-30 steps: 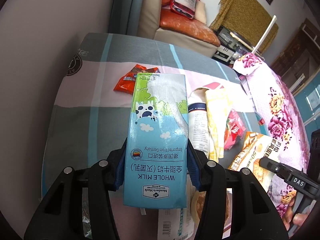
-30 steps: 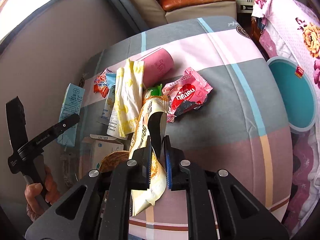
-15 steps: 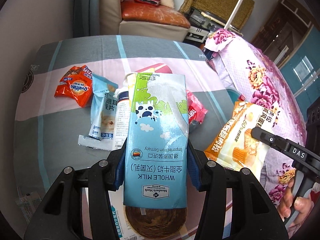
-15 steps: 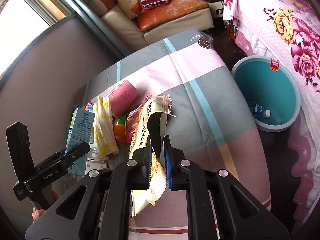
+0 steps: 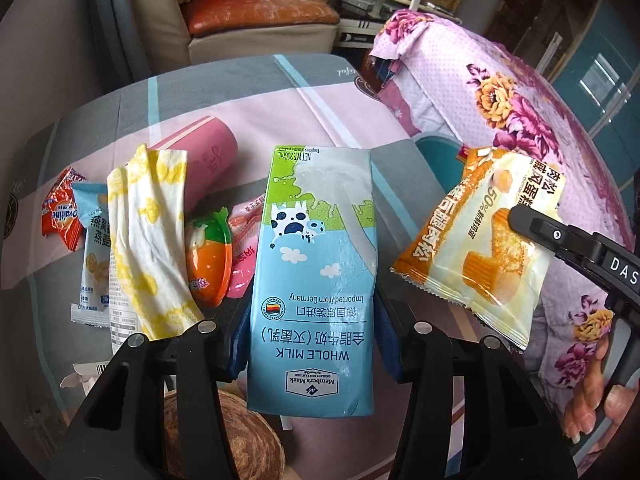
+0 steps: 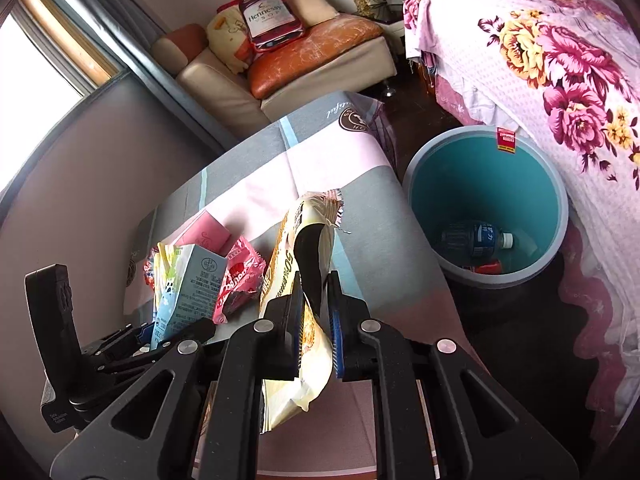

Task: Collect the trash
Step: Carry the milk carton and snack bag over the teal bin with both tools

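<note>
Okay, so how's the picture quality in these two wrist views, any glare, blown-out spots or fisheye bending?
Left wrist view: glare whitens the top of the milk carton, and fisheye curves the table edge. Right wrist view: the window is blown out white, while the bin and its bottle stay clear.

Left gripper (image 5: 312,344): 2 matte black, angular fingers with triangular cut-outs, silver round screws on top, and blue pads (image 5: 236,344) at the tips. Right gripper (image 6: 316,332): same black build, silver screws, blue-edged pads; its handle, right of the left gripper, carries white "DAS" lettering, beside bare fingers (image 5: 588,412) with pale nails.
</note>
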`<state>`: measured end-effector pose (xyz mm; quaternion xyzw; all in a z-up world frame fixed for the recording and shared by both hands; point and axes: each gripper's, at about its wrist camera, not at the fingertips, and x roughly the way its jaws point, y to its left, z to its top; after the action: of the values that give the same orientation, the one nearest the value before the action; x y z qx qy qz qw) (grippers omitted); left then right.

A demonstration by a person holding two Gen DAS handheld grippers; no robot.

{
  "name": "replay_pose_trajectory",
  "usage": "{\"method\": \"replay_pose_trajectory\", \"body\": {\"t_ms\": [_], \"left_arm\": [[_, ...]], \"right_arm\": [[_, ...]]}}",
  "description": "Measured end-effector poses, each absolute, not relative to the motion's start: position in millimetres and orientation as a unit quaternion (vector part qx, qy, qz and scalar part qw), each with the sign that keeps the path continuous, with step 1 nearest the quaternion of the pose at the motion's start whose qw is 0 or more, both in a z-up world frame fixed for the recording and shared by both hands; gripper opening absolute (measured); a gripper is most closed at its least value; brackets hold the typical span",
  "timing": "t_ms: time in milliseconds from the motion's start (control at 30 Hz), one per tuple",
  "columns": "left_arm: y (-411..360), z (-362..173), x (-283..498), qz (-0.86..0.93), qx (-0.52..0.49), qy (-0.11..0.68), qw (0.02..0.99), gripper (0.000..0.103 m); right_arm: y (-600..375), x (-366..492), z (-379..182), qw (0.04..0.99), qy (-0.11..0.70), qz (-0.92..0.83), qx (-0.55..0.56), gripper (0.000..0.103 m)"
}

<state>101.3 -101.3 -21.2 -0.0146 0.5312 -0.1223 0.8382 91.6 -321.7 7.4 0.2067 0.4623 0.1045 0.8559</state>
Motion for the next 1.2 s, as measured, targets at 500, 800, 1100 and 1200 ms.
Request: {"method": "replay_pose_trajectory", "body": {"t_ms": [500, 800, 1100, 1200], "left_arm": [[-202, -31, 135, -0.172, 0.061, 0.547, 0.817, 0.052], [-263, -38, 161, -0.202, 0.094, 0.548, 0.806, 0.052], [-301, -48, 184, -0.219, 0.105, 0.551, 0.799, 0.053], [-309, -53, 188, -0.222, 0.108, 0.552, 0.796, 0.053]], "right_arm": [[-433, 98, 6, 0.874, 0.411, 0.018, 0.257, 0.011], [-485, 104, -2, 0.877, 0.399, -0.031, 0.267, 0.011], [-503, 116, -13, 0.873, 0.408, -0.05, 0.264, 0.011], [-503, 121, -16, 0.871, 0.412, -0.052, 0.261, 0.011]]}}
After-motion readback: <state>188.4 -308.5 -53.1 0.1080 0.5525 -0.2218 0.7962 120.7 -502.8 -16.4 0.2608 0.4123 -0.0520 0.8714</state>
